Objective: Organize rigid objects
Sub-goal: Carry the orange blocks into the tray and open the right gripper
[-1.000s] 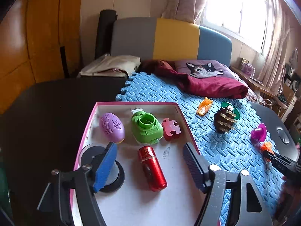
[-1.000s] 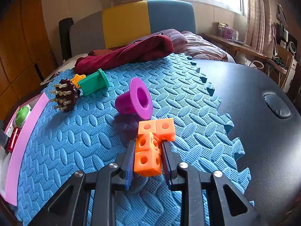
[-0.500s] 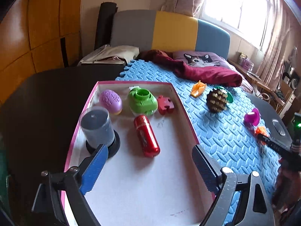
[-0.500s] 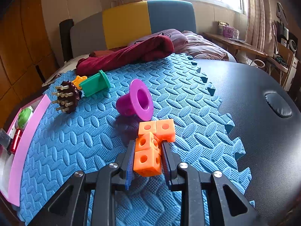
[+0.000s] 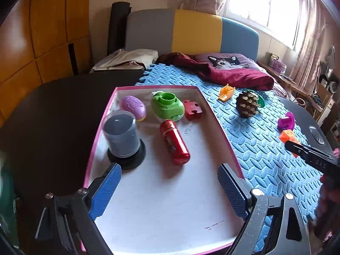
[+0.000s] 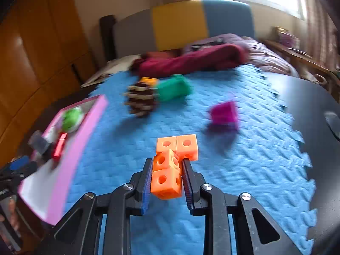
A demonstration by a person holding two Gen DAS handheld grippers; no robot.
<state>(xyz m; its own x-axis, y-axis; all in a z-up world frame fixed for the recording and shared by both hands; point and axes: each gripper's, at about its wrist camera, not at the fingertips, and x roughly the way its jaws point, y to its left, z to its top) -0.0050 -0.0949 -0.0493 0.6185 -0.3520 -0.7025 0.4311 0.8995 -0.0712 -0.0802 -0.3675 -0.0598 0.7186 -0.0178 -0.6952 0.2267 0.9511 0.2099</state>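
On the blue foam puzzle mat lie a brown spiky pinecone-like toy, a green plastic cylinder touching it, a small orange scoop and a magenta funnel-shaped cup — all apart from the right gripper, whose fingers clamp the orange cluster of holed plastic cubes just above the mat. The pink-rimmed white tray holds a grey cylinder on a black disc, a purple egg, a green round toy, a red puzzle piece and a red metallic tube. The left gripper hangs over the tray's near end, fingers spread wide — holding nothing
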